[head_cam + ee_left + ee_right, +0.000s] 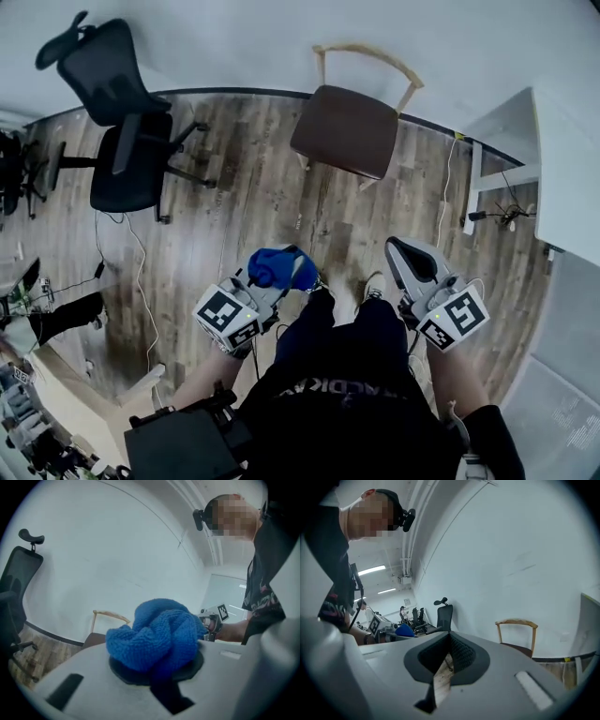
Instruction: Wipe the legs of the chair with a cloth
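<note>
Overall: a person [375,394] in dark clothing stands on a wood-plank floor [234,197], holding the left gripper [274,284] and the right gripper [405,251] raised in front of the body and apart from each other.
Left jaws: closed on a blue cloth [281,267], with nothing else between them.
Cloth position: bunched into a ball at the jaw tips, it bulges above and to both sides of them in the left gripper view [154,637]. It is well apart from the chair.
Right jaws: the dark pads meet at their tips with nothing between them. Only floor shows through the narrow slit behind the tips.
Task object: a wooden chair [345,131] with a brown seat and a curved pale backrest stands upright against the wall [281,47], ahead of both grippers.
Chair legs [304,162]: only short pale stubs show below the seat from above, and neither gripper touches them.
Surroundings: a black office chair [127,122] stands to the left, and a white desk [562,169] stands to the right.
</note>
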The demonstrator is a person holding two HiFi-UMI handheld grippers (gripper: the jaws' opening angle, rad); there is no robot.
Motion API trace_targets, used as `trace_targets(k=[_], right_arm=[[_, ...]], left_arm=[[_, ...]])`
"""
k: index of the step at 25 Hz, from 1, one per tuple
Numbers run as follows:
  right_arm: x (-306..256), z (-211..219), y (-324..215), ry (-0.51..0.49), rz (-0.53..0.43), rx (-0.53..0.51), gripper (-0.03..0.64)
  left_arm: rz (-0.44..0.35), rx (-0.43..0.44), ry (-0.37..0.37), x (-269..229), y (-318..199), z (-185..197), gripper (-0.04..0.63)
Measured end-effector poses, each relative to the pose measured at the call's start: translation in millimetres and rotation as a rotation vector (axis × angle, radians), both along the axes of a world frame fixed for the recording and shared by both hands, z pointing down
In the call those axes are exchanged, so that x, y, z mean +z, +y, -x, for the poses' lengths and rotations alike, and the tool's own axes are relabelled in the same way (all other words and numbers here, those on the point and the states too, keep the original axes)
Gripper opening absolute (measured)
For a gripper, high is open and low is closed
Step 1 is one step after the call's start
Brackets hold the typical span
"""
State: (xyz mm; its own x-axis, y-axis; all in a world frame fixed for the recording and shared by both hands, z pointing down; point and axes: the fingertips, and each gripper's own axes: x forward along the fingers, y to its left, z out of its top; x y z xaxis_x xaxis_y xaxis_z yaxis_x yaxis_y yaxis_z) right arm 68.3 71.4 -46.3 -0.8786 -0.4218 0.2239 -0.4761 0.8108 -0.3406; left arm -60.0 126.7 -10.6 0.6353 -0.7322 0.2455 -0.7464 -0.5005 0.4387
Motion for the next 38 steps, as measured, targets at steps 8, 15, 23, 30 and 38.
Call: trace_targets(k=[8, 15, 23, 30, 38], right_arm=[[-20, -46, 63, -0.049, 0.064, -0.068, 0.008], [-30, -114, 112, -0.07, 0.068, -0.147, 0.008], [-28, -159, 152, -0.084, 0.102, -0.217, 0.008], [-21, -177, 165, -0.069, 0.112, -0.285, 0.008], [-26, -191, 165, -0.086, 0.095, -0.295, 0.008]], left_arm=[[-0.015, -0.001, 0.05, -39, 36, -77, 0.063], [0.003, -0.033, 0.081, -50, 82, -170, 0.063], [-0.002, -0.077, 0.083, -59, 116, -222, 0.063], [0.032, -0.074, 0.089, -49, 119, -247, 0.063], [0.036, -0.044, 0.075, -55, 116, -267, 0.063]])
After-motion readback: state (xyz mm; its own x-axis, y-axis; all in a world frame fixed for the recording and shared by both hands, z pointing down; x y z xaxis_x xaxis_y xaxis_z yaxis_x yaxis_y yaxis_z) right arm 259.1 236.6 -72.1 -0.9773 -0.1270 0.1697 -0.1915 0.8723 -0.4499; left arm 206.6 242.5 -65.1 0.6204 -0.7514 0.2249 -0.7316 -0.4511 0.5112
